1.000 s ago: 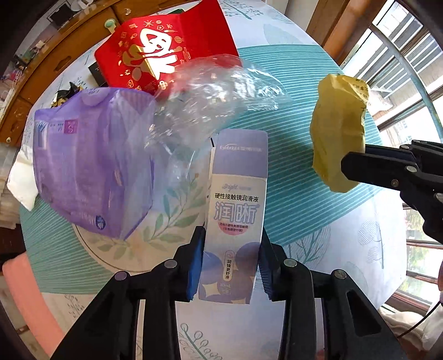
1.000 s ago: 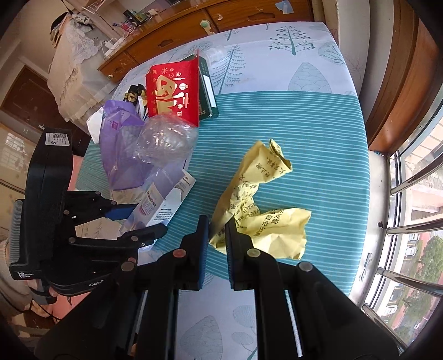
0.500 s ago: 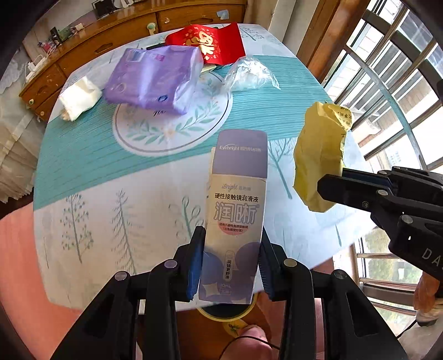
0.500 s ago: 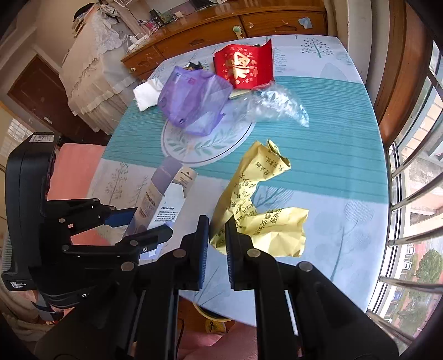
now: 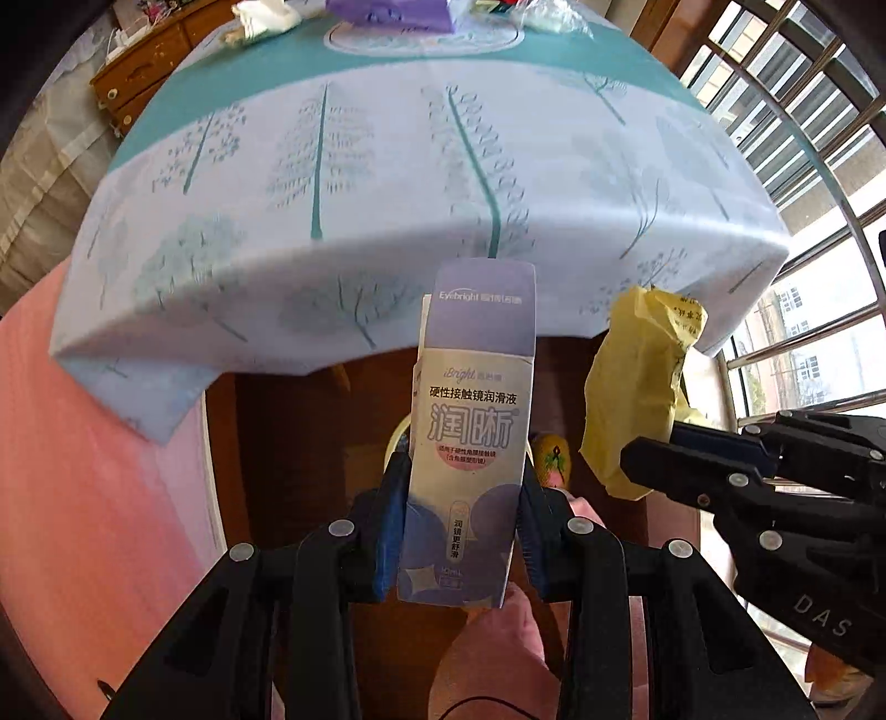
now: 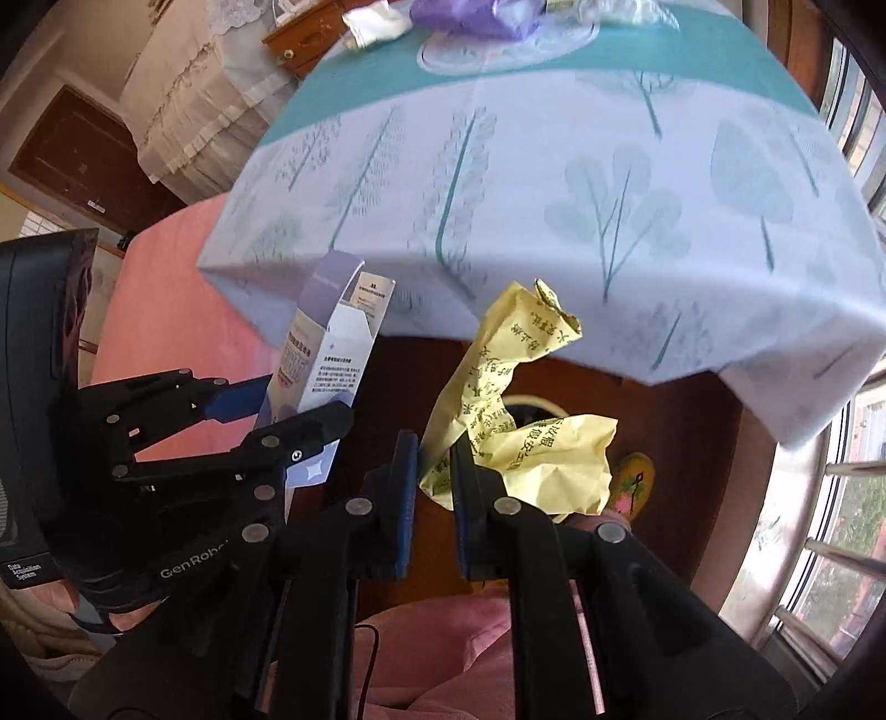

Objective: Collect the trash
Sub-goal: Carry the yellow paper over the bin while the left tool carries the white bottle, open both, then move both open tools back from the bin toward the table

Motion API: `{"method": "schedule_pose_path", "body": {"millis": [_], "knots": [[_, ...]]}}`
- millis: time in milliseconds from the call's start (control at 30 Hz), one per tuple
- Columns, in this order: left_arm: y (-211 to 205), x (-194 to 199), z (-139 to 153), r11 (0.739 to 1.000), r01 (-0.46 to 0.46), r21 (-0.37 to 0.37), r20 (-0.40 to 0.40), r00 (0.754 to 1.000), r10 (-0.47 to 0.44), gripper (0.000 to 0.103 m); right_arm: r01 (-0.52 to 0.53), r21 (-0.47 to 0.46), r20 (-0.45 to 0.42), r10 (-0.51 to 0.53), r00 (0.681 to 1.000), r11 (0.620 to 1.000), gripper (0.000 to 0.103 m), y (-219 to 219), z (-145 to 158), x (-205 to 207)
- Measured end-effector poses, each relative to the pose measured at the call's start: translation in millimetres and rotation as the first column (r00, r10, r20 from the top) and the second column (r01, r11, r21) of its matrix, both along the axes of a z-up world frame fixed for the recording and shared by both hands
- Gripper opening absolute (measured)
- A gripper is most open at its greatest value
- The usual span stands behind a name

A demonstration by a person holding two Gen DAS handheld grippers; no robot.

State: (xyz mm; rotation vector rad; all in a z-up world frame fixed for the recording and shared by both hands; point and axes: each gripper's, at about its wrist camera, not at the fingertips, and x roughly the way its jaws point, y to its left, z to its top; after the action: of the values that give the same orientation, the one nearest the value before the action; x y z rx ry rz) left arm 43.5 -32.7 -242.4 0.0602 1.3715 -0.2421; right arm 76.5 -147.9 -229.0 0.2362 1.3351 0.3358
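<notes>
below the hanging edge of the tablecloth (image 5: 387,232), off the table, the left gripper (image 5: 459,515) is clamped on a flattened carton (image 5: 470,437), its blue pads pressing both long sides of the lower half. carton: pale lavender darkening to purple at the foot, top flap standing open; print reads "eyebright" on the flap, "ibright" below it, then large chinese characters. from the right wrist view the same carton (image 6: 326,360) shows a white side panel of small text, too fine to read. just beside it, apart from it, the right gripper (image 6: 434,493) is pinched on a crumpled yellow paper (image 6: 520,437), held by its lower fold, the rest twisting upward and out to the right; black chinese print covers it. gripper bodies carry "das" (left wrist view) and "genrobo…", cut off, plus a "data acquisition system" label (right wrist view). far back on the table lie a purple packet (image 6: 470,16) and a white wad (image 6: 374,22).
</notes>
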Motion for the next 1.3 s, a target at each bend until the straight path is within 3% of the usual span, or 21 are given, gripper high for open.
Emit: {"method": "schedule_pose_path", "body": {"millis": [167,433,600,667,700,733,800,900,1100,1300], "knots": [[2,-21,-78,0.998,-0.053,0.021,-0.078,0.996,0.054,0.035,0.001,-0.012,-0.124,-0.002,0.992,1.000,0.010,12,-75,-27],[3,-35,-205,0.992,-0.122,0.039,-0.158,0.979,0.126,0.036,0.028,-0.029,-0.200,-0.033,0.979,0.999,0.010,11,-209,-45],[9,-34,-263,0.989,-0.145,0.013,-0.195,0.970,0.145,0.036,0.029,-0.025,-0.204,-0.033,0.978,0.999,0.010,10,-268,-40],[13,-32,-279,0.987,-0.160,0.000,-0.209,0.965,0.156,0.040,0.042,-0.018,-0.217,-0.044,0.975,0.999,0.010,8,-289,-37],[14,-33,-285,0.986,-0.166,-0.003,-0.211,0.964,0.162,0.050,0.048,-0.022,-0.223,-0.052,0.973,0.999,0.011,7,-297,-36],[17,-34,-290,0.985,-0.171,0.006,-0.210,0.963,0.168,0.058,0.054,-0.024,-0.226,-0.058,0.972,0.998,0.016,4,-304,-32],[17,-27,-296,0.984,-0.178,0.018,-0.209,0.962,0.178,0.065,0.069,-0.043,-0.236,-0.077,0.969,0.997,0.023,0,-314,-24],[20,-19,-296,0.981,-0.193,0.018,-0.210,0.959,0.192,0.074,0.110,-0.057,-0.257,-0.121,0.959,0.992,0.042,-12,-323,-18],[28,-1,-275,0.983,-0.181,0.025,-0.194,0.964,0.183,0.075,0.113,-0.030,-0.242,-0.117,0.963,0.993,0.043,-24,-308,-14],[32,-1,-216,0.980,-0.194,0.039,-0.155,0.968,0.197,0.075,0.105,-0.038,-0.213,-0.111,0.971,0.994,0.043,-20,-262,-14]]}}
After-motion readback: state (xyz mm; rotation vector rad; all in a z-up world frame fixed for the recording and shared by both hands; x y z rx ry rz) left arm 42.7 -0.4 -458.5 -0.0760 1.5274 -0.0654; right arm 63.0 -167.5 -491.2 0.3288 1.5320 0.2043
